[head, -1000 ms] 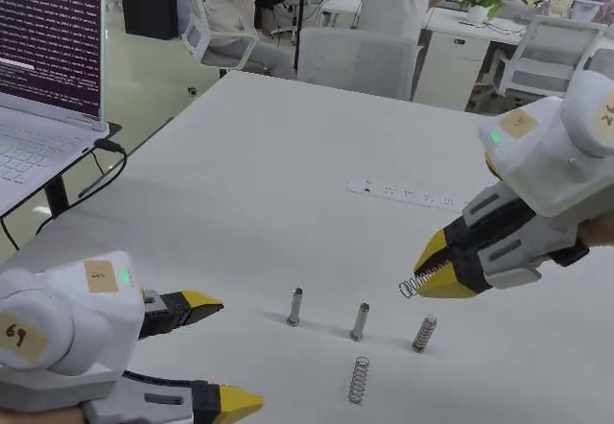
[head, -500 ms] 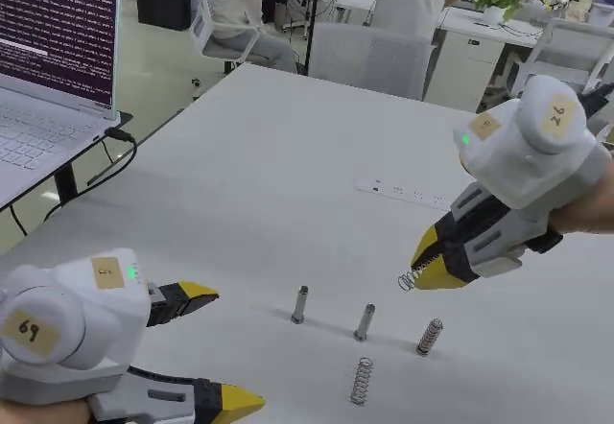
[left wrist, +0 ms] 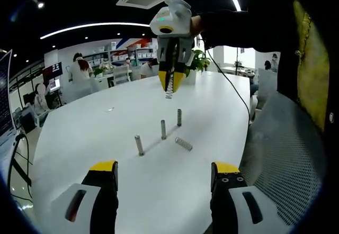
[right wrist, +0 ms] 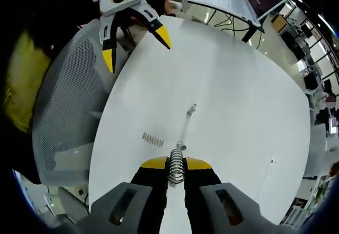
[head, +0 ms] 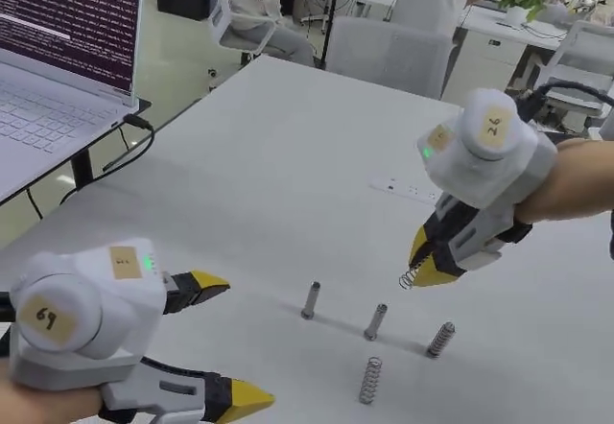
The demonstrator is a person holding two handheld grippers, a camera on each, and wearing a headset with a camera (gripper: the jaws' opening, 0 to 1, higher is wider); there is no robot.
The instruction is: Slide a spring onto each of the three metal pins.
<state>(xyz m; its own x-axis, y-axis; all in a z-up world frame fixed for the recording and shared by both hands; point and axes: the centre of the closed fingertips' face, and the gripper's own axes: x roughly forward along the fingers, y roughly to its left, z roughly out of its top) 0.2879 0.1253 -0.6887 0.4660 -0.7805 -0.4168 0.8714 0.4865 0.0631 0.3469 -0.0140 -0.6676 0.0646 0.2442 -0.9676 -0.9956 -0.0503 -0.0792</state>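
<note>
While the right gripper (head: 419, 272) hangs: tipped down above the pins (head: 375, 321), jaws pinching a spring (head: 411, 278).
Left gripper (head: 235, 342): low over the surface (head: 269, 175), jaws spread, empty.
End pin (head: 441, 340): already wears a spring.
Loose spring (head: 370, 381): lying beside the pins.
Stickers (head: 492, 127): "26" right, "69" left.

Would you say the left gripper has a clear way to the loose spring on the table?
Probably yes: the left gripper is open, the loose spring lies on bare table ahead of it, and the right gripper holds another spring higher up, aside.
</note>
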